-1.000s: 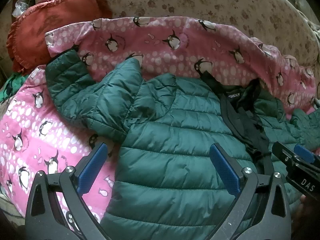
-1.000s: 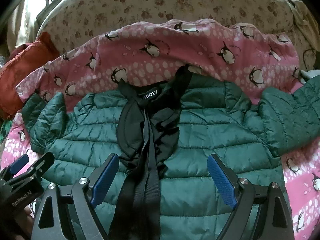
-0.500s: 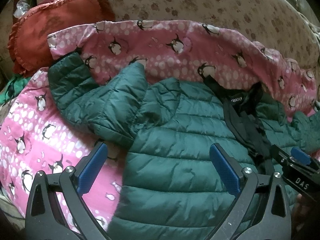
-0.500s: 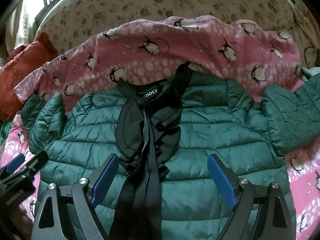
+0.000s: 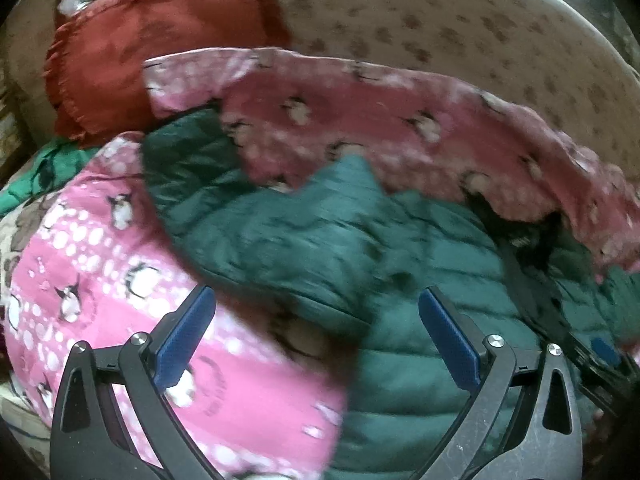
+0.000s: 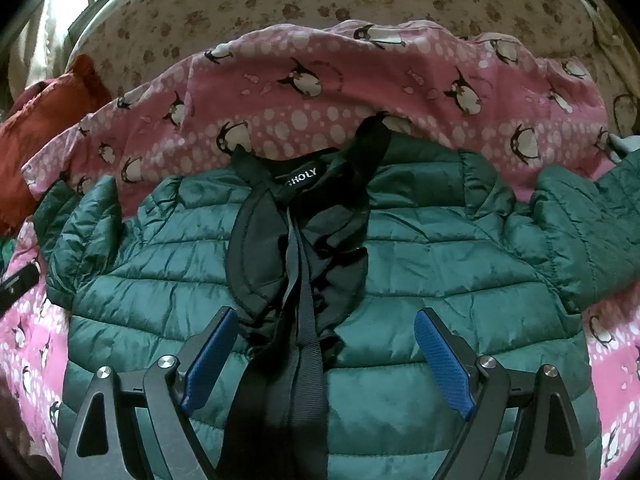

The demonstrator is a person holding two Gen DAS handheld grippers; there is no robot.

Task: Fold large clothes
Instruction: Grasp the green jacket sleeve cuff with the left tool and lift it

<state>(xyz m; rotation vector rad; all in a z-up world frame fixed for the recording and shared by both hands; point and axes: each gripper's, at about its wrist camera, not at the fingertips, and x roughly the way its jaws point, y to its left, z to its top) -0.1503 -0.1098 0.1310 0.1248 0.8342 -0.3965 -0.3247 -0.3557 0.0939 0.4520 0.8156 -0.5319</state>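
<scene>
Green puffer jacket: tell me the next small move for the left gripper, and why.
Probably bring the left gripper down onto the jacket's left sleeve and close on it. The green puffer jacket lies flat, front up, on the penguin blanket with both sleeves spread outward, and both grippers are open and empty, so a sleeve has to be folded in first.
</scene>
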